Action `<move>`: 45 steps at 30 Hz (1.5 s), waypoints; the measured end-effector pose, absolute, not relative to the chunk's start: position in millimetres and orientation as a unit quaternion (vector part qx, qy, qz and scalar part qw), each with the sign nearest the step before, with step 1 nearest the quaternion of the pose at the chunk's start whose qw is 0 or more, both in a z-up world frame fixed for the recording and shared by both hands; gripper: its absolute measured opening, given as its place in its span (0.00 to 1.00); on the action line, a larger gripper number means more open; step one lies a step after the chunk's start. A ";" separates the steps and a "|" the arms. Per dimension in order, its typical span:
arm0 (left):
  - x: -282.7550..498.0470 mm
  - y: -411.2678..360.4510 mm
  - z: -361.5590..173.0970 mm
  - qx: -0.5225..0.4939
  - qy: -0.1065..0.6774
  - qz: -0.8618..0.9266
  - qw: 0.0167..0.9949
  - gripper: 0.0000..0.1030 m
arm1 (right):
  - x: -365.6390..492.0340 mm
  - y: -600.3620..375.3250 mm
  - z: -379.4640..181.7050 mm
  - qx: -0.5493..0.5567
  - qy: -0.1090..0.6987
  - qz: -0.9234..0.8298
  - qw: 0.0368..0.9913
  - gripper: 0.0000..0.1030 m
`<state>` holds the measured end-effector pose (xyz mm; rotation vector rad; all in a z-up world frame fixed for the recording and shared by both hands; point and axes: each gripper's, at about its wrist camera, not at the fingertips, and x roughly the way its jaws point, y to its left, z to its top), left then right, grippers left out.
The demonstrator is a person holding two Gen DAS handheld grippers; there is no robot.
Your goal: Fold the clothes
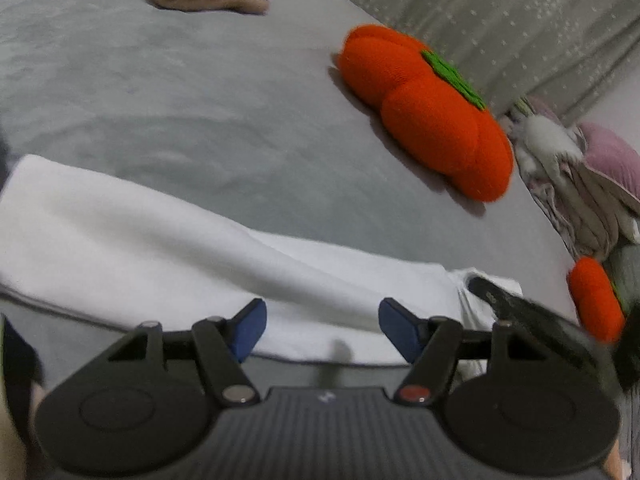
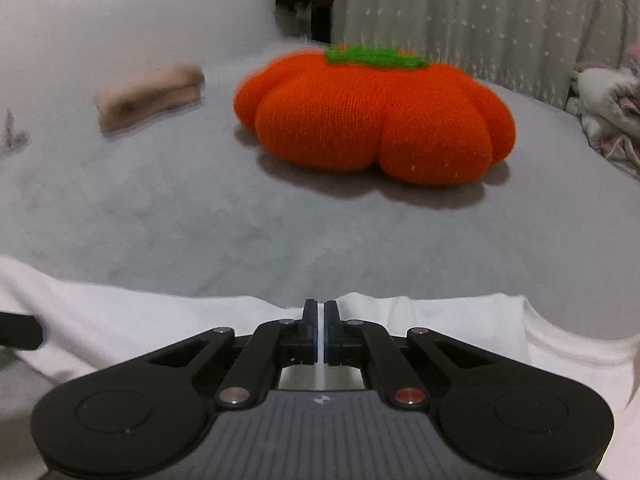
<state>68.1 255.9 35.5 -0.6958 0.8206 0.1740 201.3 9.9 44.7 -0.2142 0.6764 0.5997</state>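
- My right tool [image 2: 321,312] is clenched tight on the far edge of the white garment [image 2: 168,320]; a thin strip of cloth shows between the pads.
- My left tool [image 1: 322,330] is released, jaws spread wide, hovering over the garment's near folded edge with nothing between them.
- The garment lies flat across the grey bed [image 1: 180,112], directly under both tools.
- An orange pumpkin cushion [image 2: 376,116] sits well beyond it.

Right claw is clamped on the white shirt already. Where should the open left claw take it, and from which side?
Take the near hem of the white shirt, straight ahead of the left claw. Come in low from the near side, one finger under the edge. The cloth lies flat there, and the right claw pinches the same edge.
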 end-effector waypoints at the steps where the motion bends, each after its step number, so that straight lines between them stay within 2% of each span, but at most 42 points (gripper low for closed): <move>1: 67.4 259.3 35.6 -0.332 0.389 0.089 0.855 0.63 | 191.3 5.2 47.1 -0.107 0.316 0.302 0.893 0.01; 3: 66.2 265.0 34.6 -0.337 0.391 0.097 0.851 0.63 | 168.6 -0.4 49.0 -0.142 0.295 0.328 0.886 0.03; 4: 66.5 266.3 34.4 -0.338 0.392 0.098 0.850 0.63 | 158.6 -2.8 49.0 -0.159 0.286 0.340 0.882 0.08; 9: 69.8 261.4 36.2 -0.321 0.398 0.103 0.853 0.63 | 124.8 -6.8 46.5 -0.208 0.256 0.389 0.860 0.11; 11: 69.7 262.3 35.8 -0.321 0.398 0.104 0.853 0.63 | 119.0 -2.0 45.4 -0.215 0.253 0.405 0.852 0.18; 13: 69.4 263.2 35.0 -0.324 0.398 0.104 0.852 0.63 | 115.3 7.1 39.9 -0.235 0.255 0.417 0.840 0.21; 21: 70.0 264.1 34.7 -0.326 0.399 0.103 0.851 0.63 | 115.8 36.9 22.5 -0.311 0.256 0.418 0.814 0.21; 23: 69.4 264.7 34.8 -0.329 0.399 0.102 0.850 0.63 | 117.5 38.4 21.4 -0.328 0.253 0.415 0.810 0.11; 26: 69.0 264.7 35.0 -0.330 0.398 0.103 0.850 0.63 | 115.0 38.5 22.0 -0.339 0.250 0.412 0.808 0.06; 40: 68.9 257.7 37.3 -0.301 0.409 0.109 0.855 0.63 | 96.6 42.3 16.4 -0.409 0.224 0.419 0.779 0.06; 45: 67.2 260.0 37.0 -0.303 0.410 0.108 0.854 0.63 | 92.6 54.4 12.5 -0.433 0.207 0.405 0.778 0.09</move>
